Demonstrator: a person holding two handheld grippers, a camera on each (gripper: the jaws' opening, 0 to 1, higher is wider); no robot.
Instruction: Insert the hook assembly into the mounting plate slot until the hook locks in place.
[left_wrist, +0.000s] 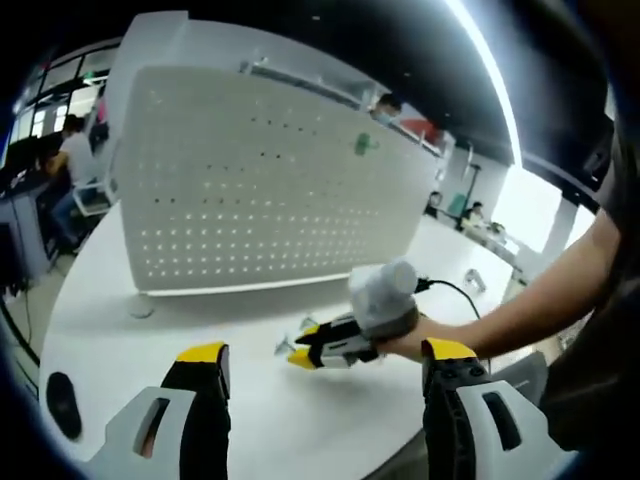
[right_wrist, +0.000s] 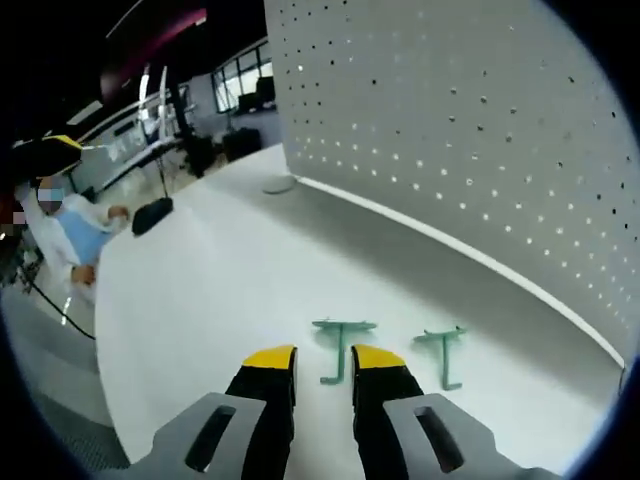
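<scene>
yellow-tipped black claws (right_wrist: 323, 372), seemingly grey housings

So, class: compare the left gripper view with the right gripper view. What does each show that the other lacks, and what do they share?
Left gripper view alone: the right hand-held gripper from outside, held in a person's hand, and a green hook mounted on the pegboard.

Right gripper view alone: two green hooks lying flat, one just beyond its nearly closed jaws.

Both: the white pegboard standing on the white table.

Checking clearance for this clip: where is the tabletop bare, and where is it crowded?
Bare: the white table between the black mouse and the pegboard. Crowded: in front of the right gripper, where two green hooks lie.
</scene>
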